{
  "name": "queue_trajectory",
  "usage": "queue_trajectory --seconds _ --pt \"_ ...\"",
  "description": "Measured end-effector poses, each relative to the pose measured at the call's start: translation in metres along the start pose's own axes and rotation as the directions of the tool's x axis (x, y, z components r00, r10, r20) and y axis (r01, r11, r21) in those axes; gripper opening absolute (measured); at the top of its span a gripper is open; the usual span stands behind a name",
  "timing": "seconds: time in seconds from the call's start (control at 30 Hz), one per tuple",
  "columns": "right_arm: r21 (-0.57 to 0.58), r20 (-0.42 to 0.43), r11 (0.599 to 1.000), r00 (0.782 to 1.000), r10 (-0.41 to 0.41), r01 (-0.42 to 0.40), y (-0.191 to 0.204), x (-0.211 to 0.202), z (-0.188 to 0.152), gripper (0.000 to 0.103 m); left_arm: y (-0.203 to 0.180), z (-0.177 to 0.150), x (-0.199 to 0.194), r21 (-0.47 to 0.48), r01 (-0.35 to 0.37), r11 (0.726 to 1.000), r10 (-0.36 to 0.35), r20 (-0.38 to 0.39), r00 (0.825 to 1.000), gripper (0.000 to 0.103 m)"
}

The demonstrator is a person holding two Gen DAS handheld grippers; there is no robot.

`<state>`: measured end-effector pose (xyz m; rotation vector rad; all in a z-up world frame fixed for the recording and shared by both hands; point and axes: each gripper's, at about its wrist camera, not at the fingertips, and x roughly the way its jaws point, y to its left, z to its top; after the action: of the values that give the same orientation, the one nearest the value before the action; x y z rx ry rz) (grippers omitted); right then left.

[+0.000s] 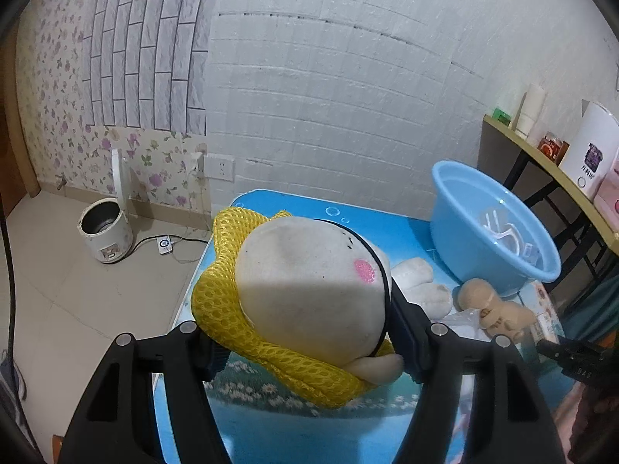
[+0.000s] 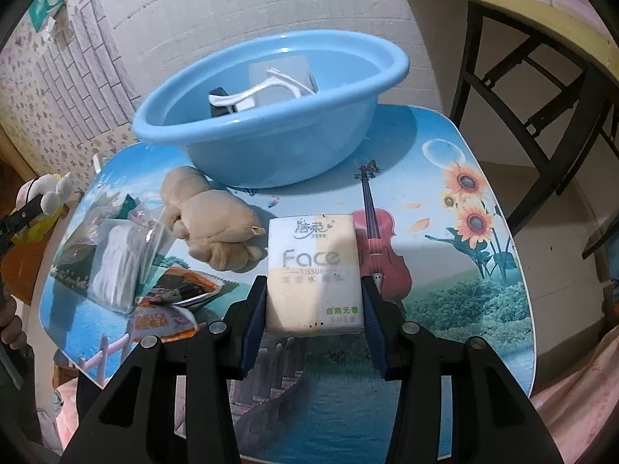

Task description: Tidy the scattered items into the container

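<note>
Table: a low table [image 2: 456, 270] with a printed top showing a violin, sunflowers, a lake and a bridge.
Room: white brick-pattern wall behind, floral wallpaper to one side, a pale tiled floor.
Floor: an open rice cooker [image 1: 105, 232] stands by the wall, its cord trailing across the tiles.
Shelf: a side shelf [image 1: 541, 162] on a black frame carries boxes and a jar.
Basin: a light blue basin [image 2: 271, 116] sits at the far part of the table, with a white plastic hanger [image 2: 255, 94] and a few small things inside.
Left gripper: the left gripper [image 1: 309, 352] has its fingers closed against a cream plush doll [image 1: 309, 290] with a pink cheek and yellow mesh clothing, held above the table's near edge.
Right gripper: the right gripper [image 2: 315, 309] has its fingers pressed on both sides of a white tissue pack [image 2: 313, 266] printed "Face"; I cannot tell whether the pack rests on the table.
Loose items: a tan plush bear [image 2: 212, 228] lies just in front of the basin; beside it a clear bag of cotton swabs [image 2: 116, 263] and an orange snack packet [image 2: 170, 309].
</note>
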<state>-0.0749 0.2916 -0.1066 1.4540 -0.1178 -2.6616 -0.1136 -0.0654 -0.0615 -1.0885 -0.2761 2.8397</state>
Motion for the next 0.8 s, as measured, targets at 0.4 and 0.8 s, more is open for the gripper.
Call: queue_trajectory --seconds 0.4,0.8 --pt "-0.047 0.018 0.996 0.996 0.083 -0.082 -0.009 -0.015 0.004 0.042 -0.031 -0.007 -0.018 -0.012 -0.055 0.998 0.055 -0.003 0.999 0.069" --pt "-0.096 0.055 0.984 0.986 0.157 -0.151 -0.026 -0.038 0.008 0.042 -0.077 -0.005 -0.021 0.019 -0.037 0.999 0.037 -0.010 0.999 0.069"
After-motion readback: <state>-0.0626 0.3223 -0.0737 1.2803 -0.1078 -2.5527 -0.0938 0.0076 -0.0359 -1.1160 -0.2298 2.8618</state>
